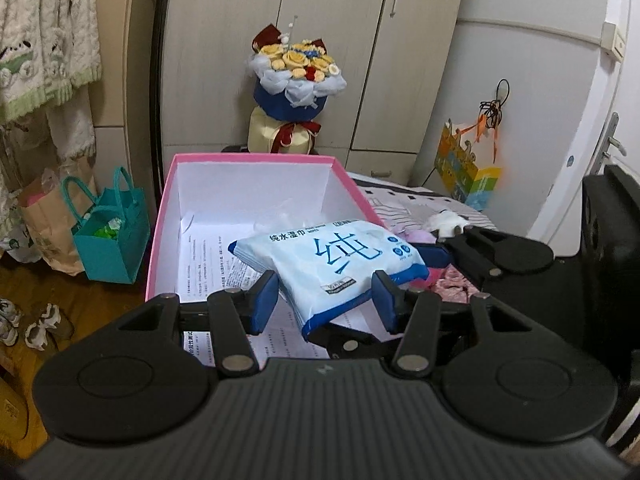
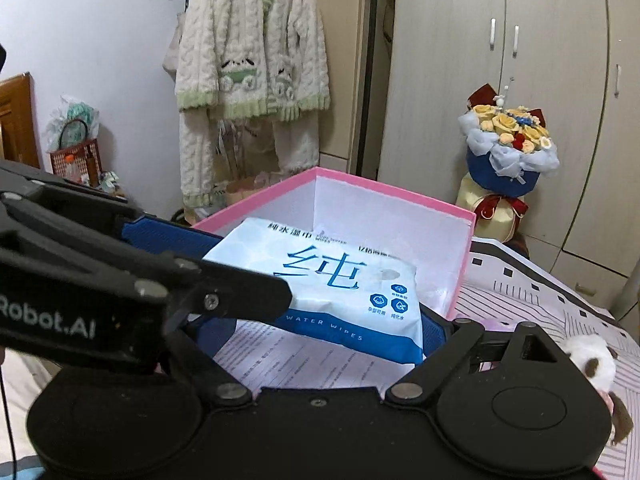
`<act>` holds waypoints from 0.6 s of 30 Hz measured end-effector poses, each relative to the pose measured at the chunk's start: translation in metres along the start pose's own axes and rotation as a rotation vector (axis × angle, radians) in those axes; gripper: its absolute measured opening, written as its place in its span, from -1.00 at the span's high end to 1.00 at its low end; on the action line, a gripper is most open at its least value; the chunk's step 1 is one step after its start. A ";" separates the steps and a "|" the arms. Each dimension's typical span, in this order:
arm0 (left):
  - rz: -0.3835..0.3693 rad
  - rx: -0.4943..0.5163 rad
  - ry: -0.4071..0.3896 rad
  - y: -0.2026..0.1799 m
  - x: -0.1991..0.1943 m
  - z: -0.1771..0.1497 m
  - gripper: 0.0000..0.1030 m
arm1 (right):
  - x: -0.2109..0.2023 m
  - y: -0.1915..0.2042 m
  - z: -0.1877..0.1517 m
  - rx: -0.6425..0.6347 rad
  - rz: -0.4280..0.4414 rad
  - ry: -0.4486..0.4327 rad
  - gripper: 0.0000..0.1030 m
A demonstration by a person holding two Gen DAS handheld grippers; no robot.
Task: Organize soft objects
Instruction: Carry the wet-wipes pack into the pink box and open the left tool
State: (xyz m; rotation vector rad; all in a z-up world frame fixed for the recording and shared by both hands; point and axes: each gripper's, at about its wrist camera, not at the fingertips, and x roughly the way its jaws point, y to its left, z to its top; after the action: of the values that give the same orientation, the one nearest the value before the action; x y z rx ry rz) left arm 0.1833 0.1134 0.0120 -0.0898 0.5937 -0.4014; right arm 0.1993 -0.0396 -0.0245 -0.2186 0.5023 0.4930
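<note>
Left wrist view shows the wipes pack (image 1: pixel 340 264) over the pink box (image 1: pixel 158 216), the left gripper (image 1: pixel 326 304) spread open around it, the right gripper (image 2: pixel 312 312) clamping its sides. Next, likely release inside.

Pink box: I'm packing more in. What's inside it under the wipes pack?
Printed paper sheets line the pink box floor beneath the wipes pack. Whatever lies directly under the pack is hidden.

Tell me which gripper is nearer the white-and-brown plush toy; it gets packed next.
Right. The right gripper, holding the blue-and-white wet-wipes pack, sits just beside the white-and-brown plush toy; the left gripper is farther, over the pink cardboard box.
</note>
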 end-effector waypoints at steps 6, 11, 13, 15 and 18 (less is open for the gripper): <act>-0.007 -0.018 0.040 0.011 0.022 0.001 0.05 | 0.018 0.002 0.007 -0.054 -0.032 0.067 -0.82; -0.009 -0.061 0.070 0.021 0.034 0.000 0.05 | 0.026 0.000 0.009 -0.078 -0.017 0.117 -0.81; -0.019 -0.084 0.072 0.025 0.034 0.000 0.05 | 0.026 -0.001 0.010 -0.084 -0.018 0.126 -0.78; -0.017 -0.099 0.074 0.026 0.032 0.001 -0.05 | 0.025 -0.002 0.010 -0.073 -0.004 0.137 -0.78; -0.019 -0.083 0.066 0.024 0.024 0.004 -0.21 | 0.023 -0.003 0.010 -0.072 0.016 0.148 -0.78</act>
State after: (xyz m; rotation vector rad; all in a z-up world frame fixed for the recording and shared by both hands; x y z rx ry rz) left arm 0.2121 0.1263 -0.0020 -0.1622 0.6754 -0.3998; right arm 0.2219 -0.0301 -0.0275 -0.3215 0.6316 0.5136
